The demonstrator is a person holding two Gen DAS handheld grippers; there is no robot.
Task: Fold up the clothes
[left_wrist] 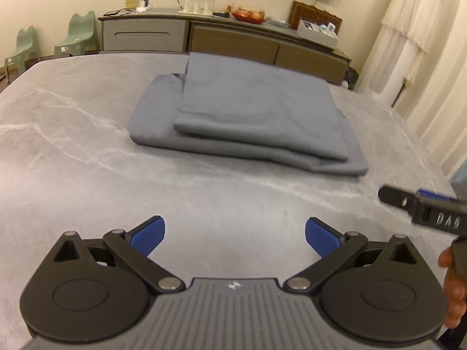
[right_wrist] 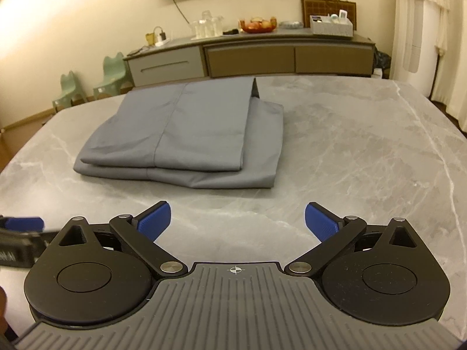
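Flanking bare table, folded garment.

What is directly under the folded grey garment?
The folded grey garment lies flat on the grey marbled table, which shows all around it. Anything beneath or between its layers is covered. Both tongs are open and clear of it.

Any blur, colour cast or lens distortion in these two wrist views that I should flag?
Left wrist view: the folded grey cloth is soft, its far edge smeared, and the right gripper at the frame edge is streaked by motion. Right wrist view: the cloth is sharper. Both views: warm yellowish light and a fisheye bend in the cabinet and table edges.
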